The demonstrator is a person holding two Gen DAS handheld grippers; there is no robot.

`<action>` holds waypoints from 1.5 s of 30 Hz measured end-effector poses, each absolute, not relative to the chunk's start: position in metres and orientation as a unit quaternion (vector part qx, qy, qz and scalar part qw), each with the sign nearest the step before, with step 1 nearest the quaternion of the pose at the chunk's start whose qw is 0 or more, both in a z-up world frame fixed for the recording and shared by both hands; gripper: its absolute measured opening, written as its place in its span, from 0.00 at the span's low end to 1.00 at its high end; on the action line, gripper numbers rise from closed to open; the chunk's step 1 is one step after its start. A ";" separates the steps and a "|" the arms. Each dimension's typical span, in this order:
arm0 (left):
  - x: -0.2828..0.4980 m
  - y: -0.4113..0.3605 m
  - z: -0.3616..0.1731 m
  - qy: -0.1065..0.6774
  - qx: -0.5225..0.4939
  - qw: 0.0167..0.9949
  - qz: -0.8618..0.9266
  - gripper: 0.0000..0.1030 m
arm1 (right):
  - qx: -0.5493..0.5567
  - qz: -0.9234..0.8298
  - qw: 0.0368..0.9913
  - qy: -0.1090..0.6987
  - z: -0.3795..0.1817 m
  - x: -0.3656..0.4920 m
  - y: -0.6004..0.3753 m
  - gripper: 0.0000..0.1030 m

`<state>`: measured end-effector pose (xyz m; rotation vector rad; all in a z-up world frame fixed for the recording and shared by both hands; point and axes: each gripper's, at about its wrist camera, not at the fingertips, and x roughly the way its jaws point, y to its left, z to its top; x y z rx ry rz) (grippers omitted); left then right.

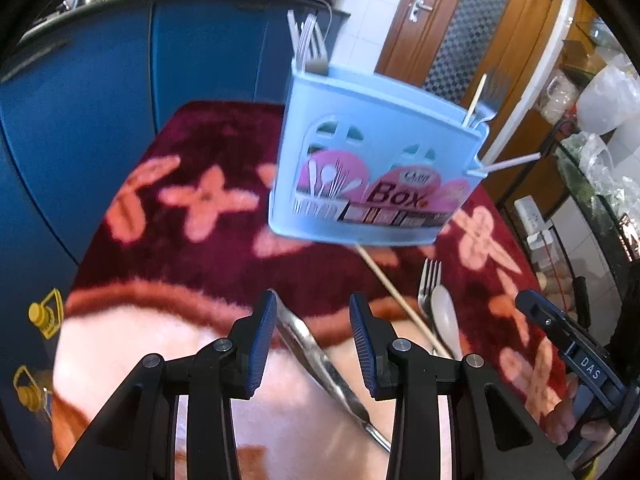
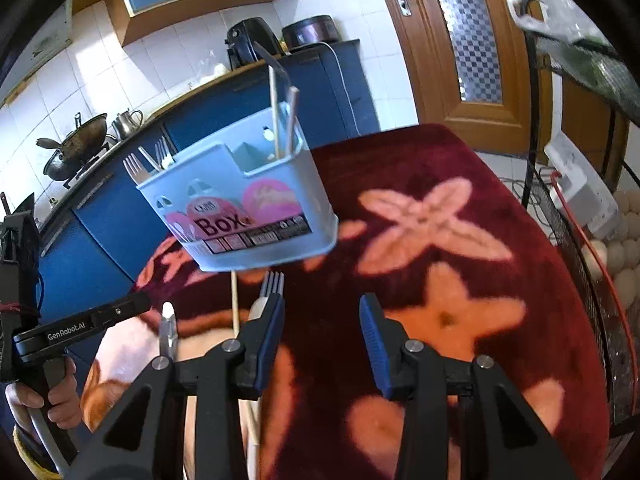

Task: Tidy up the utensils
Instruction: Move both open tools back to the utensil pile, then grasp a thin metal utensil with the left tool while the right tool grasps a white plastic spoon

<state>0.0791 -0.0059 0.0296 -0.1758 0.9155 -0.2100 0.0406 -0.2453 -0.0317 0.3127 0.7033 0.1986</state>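
Note:
A light blue utensil box (image 1: 372, 160) stands on the red floral blanket (image 1: 192, 240), with forks (image 1: 308, 38) in one end compartment and a chopstick (image 1: 476, 98) in the other. It also shows in the right wrist view (image 2: 244, 204). My left gripper (image 1: 313, 336) is open, its jaws on either side of a table knife (image 1: 320, 356) that lies on the blanket. A loose chopstick (image 1: 400, 300), a fork (image 1: 428, 284) and a pale spoon (image 1: 444, 316) lie to the right of the knife. My right gripper (image 2: 322, 340) is open and empty, just right of the fork (image 2: 270, 286).
Blue kitchen cabinets (image 1: 80, 128) stand behind the blanket. A wooden door (image 2: 472, 48) is at the back right. A wire rack (image 2: 592, 280) with eggs (image 2: 624, 256) stands close on the right. A wok (image 2: 76, 144) sits on the stove.

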 end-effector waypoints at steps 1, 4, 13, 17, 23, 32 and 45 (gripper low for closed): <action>0.079 -0.006 0.027 0.444 -0.086 0.886 -0.100 0.38 | 0.155 0.096 0.921 0.345 -0.034 0.040 -0.247 0.41; 0.079 -0.006 0.016 0.458 -0.091 0.879 -0.098 0.38 | 0.159 0.094 0.919 0.349 -0.038 0.040 -0.251 0.41; 0.081 -0.011 0.001 0.470 -0.090 0.871 -0.109 0.38 | 0.167 0.091 0.912 0.364 -0.051 0.042 -0.255 0.41; 0.086 -0.009 -0.005 0.474 -0.102 0.868 -0.112 0.37 | 0.169 0.090 0.909 0.370 -0.054 0.042 -0.255 0.41; 0.092 -0.002 -0.011 0.472 -0.123 0.865 -0.117 0.23 | 0.173 0.091 0.904 0.379 -0.059 0.044 -0.254 0.41; 0.096 0.003 -0.015 0.470 -0.143 0.861 -0.132 0.15 | 0.166 0.103 0.902 0.385 -0.057 0.047 -0.242 0.41; 0.095 0.009 -0.011 0.447 -0.151 0.870 -0.145 0.06 | 0.149 0.152 0.884 0.417 -0.059 0.067 -0.214 0.41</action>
